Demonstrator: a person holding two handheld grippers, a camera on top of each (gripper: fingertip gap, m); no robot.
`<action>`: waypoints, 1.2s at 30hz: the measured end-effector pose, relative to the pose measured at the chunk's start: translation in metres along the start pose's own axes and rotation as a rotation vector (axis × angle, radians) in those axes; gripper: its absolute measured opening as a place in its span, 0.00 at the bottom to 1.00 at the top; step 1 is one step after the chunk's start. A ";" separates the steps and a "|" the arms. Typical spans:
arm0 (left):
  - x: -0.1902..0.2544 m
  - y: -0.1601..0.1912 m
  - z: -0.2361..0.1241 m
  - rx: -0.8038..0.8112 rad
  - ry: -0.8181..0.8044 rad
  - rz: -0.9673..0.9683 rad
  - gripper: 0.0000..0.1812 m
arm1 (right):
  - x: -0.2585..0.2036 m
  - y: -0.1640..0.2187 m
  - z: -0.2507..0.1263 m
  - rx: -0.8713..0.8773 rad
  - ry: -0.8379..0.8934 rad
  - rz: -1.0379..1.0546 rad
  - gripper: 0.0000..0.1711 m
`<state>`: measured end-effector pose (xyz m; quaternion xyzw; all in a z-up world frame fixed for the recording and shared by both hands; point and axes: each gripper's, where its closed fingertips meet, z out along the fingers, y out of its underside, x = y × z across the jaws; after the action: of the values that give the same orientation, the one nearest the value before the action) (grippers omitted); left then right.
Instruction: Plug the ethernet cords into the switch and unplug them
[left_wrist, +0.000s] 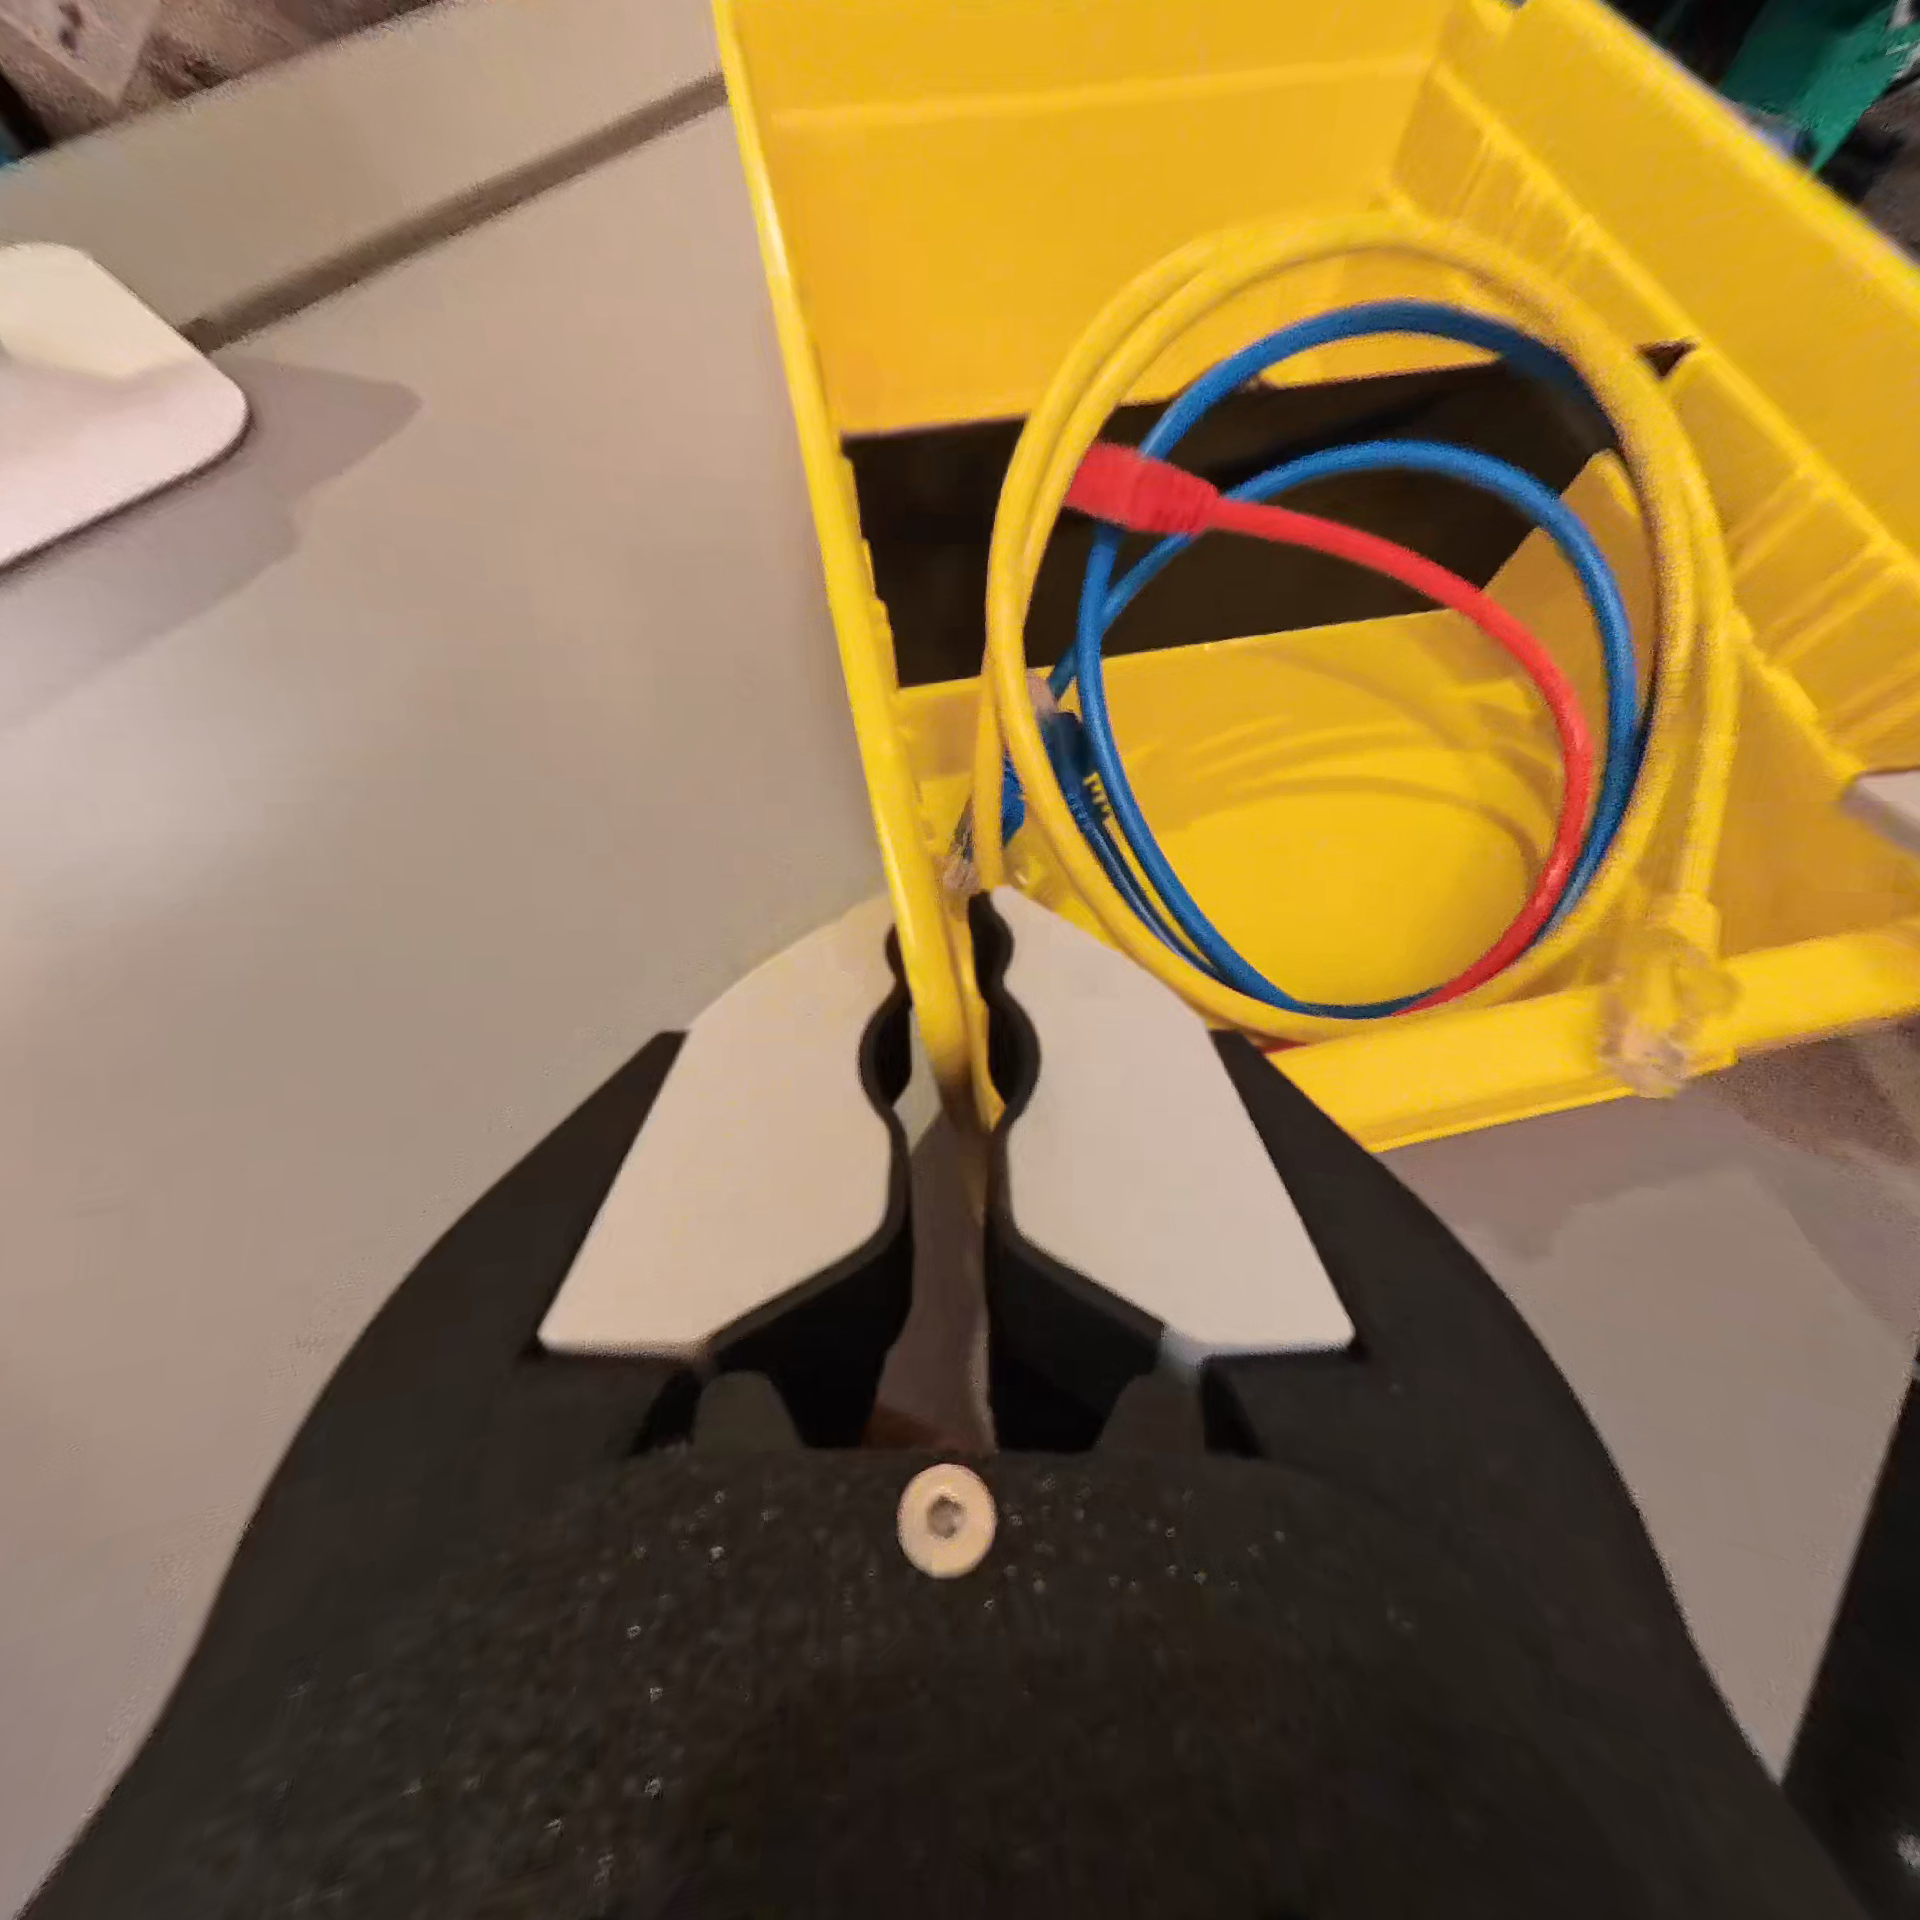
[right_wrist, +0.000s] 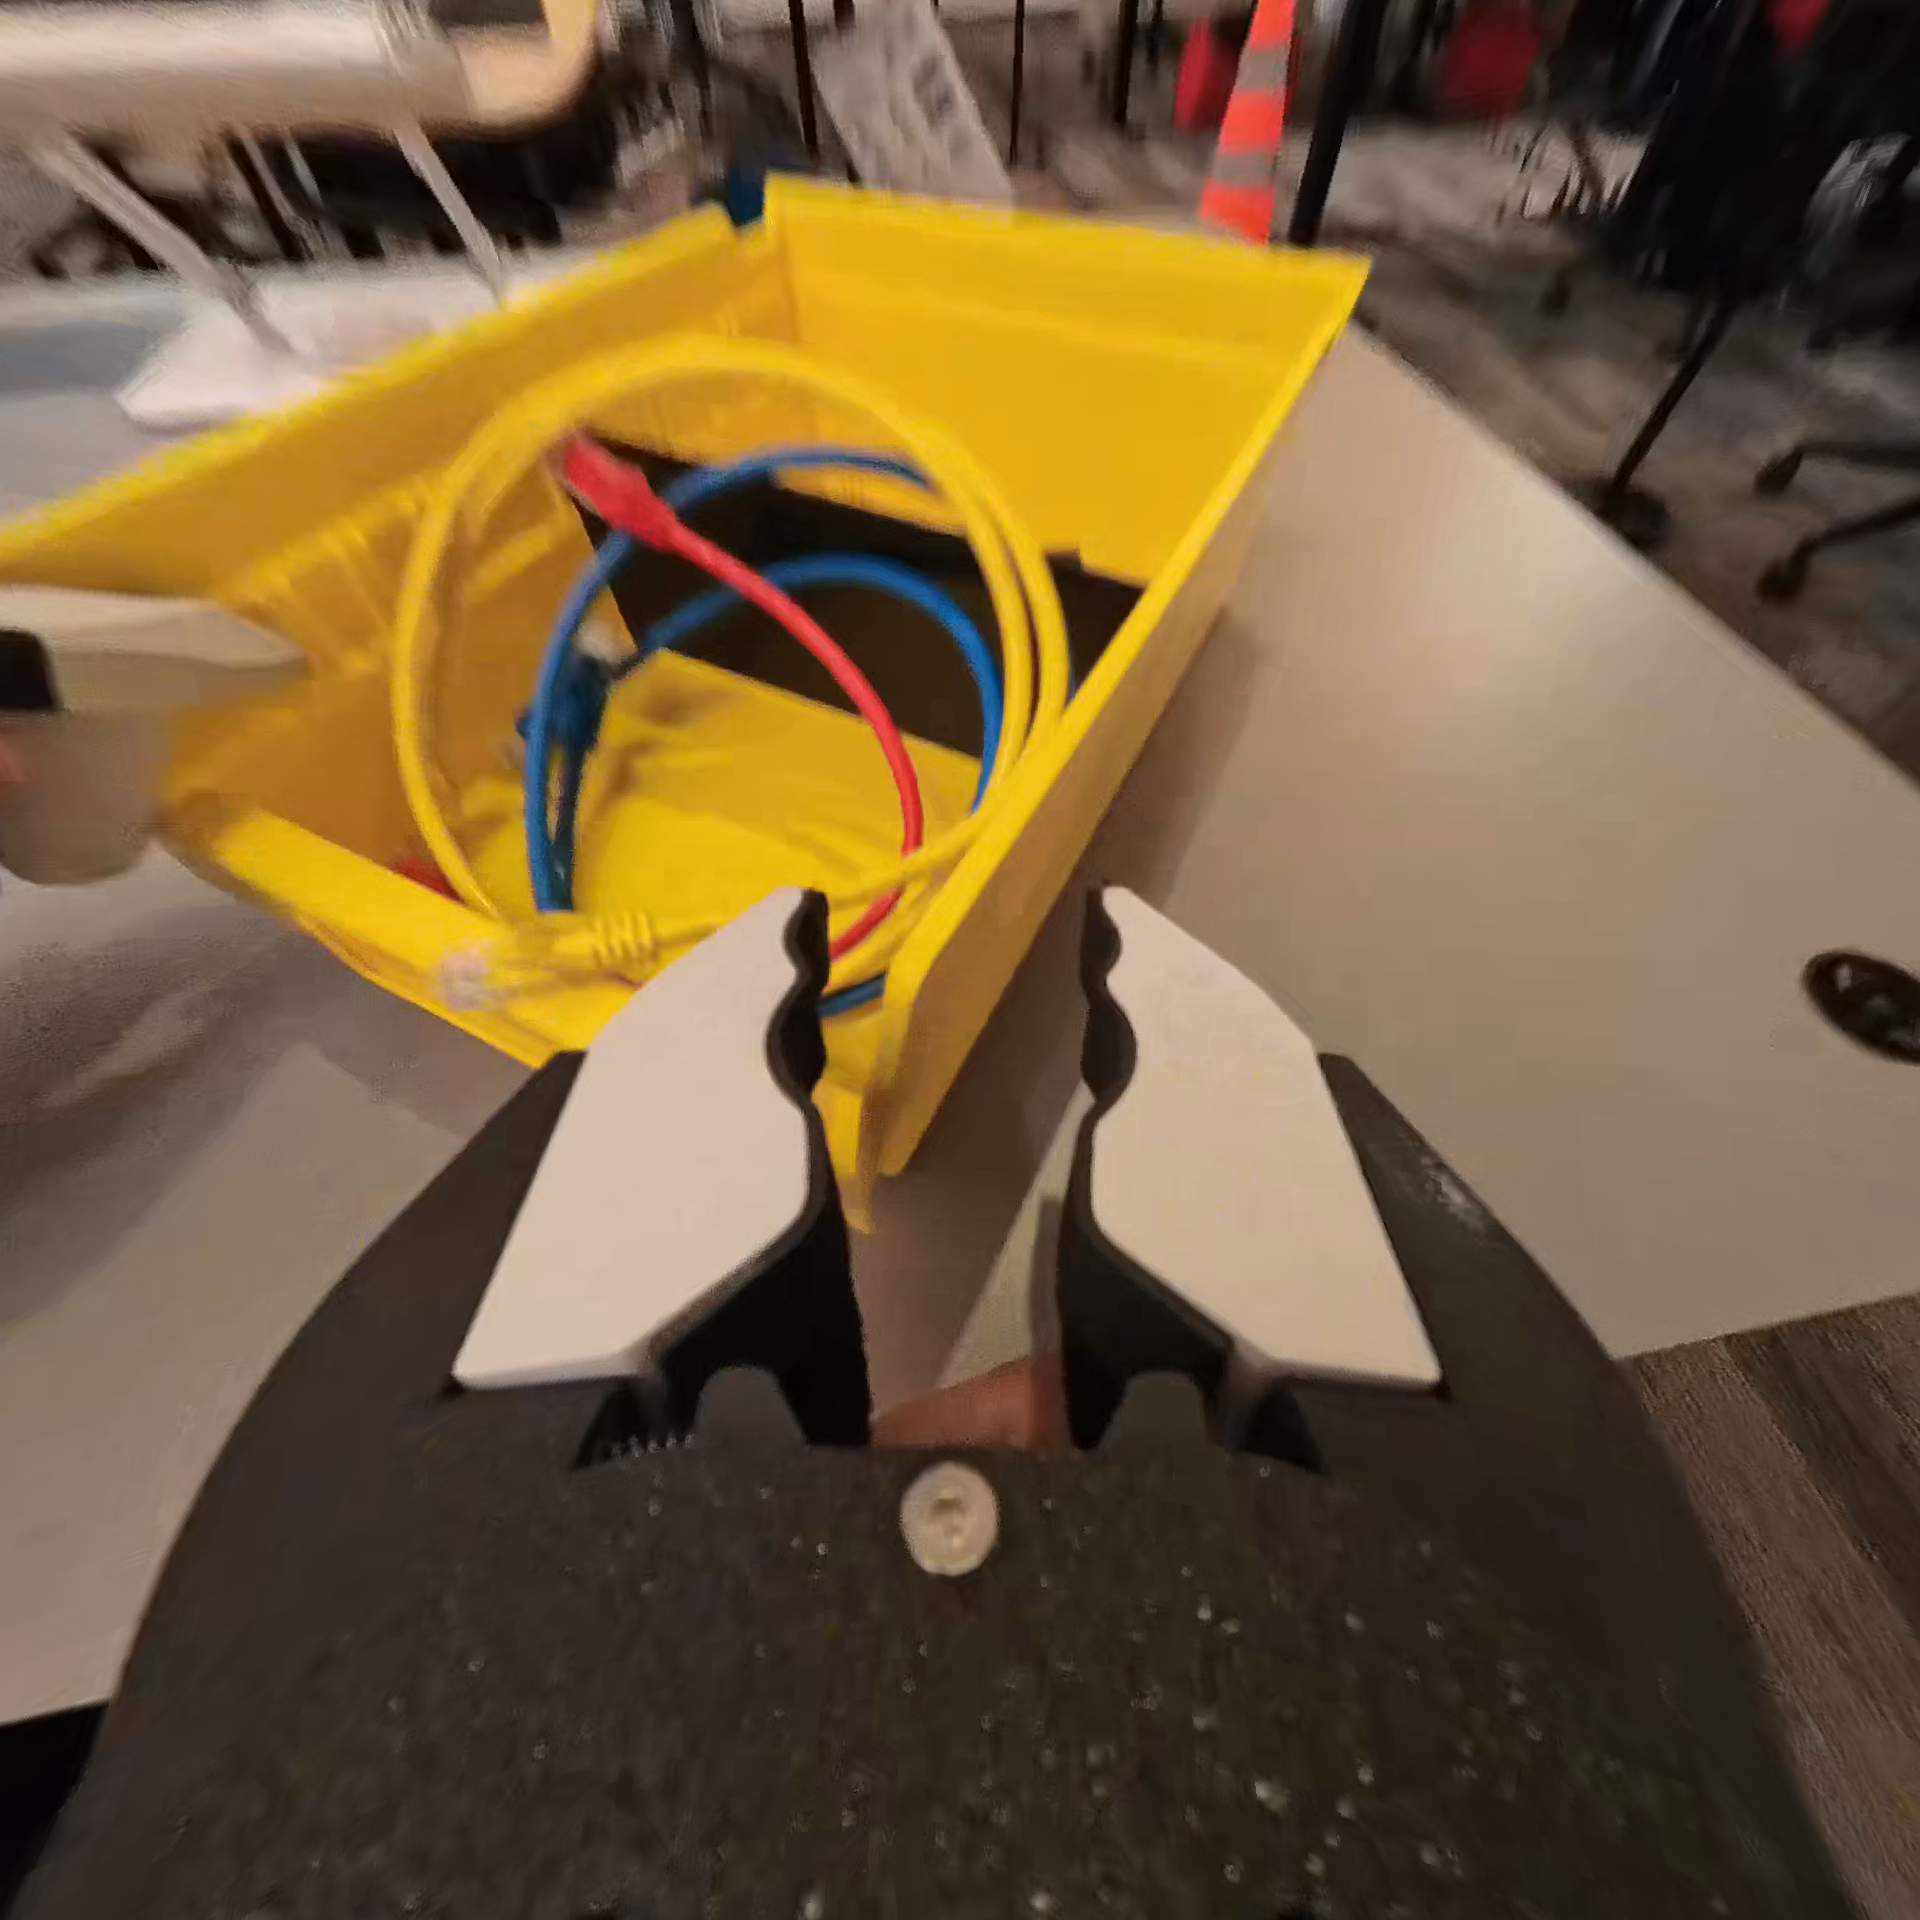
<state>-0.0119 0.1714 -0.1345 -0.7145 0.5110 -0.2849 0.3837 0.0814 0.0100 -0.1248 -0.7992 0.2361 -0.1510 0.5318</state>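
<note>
A yellow plastic bin (left_wrist: 1091, 208) stands on the grey table. In it lie coiled ethernet cords: a yellow cord (left_wrist: 1351, 234), a blue cord (left_wrist: 1403, 462) and a red cord (left_wrist: 1455, 592). The yellow cord's clear plug (left_wrist: 1662, 997) hangs over the near rim. A flat black thing (left_wrist: 935, 540) lies on the bin's floor under the coils; I cannot tell if it is the switch. My left gripper (left_wrist: 940, 914) is shut on the bin's left wall. My right gripper (right_wrist: 951, 914) is open and astride the near corner of the bin's right wall (right_wrist: 1143, 727). The left gripper (right_wrist: 156, 644) also shows there.
A white flat stand base (left_wrist: 94, 405) sits on the table to the bin's left. A round black cable hole (right_wrist: 1870, 1003) is in the table on the right. The table edge and wood floor (right_wrist: 1818, 1455) lie near right. Chairs and an orange cone (right_wrist: 1247, 125) stand beyond.
</note>
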 end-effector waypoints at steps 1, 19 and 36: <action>0.001 0.002 0.002 0.001 0.005 -0.010 0.10 | 0.002 0.008 0.008 -0.033 0.016 -0.004 0.26; -0.139 0.054 -0.134 0.067 -0.528 -0.143 0.04 | -0.173 -0.050 0.085 -0.015 -0.213 -0.146 0.03; -0.163 0.103 -0.277 0.256 -0.433 -0.450 0.12 | -0.201 -0.013 0.049 -0.004 -0.637 -0.215 0.10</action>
<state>-0.3374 0.2357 -0.0724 -0.7992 0.2073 -0.2659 0.4976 -0.0612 0.1606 -0.1301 -0.8277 -0.0273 0.0514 0.5582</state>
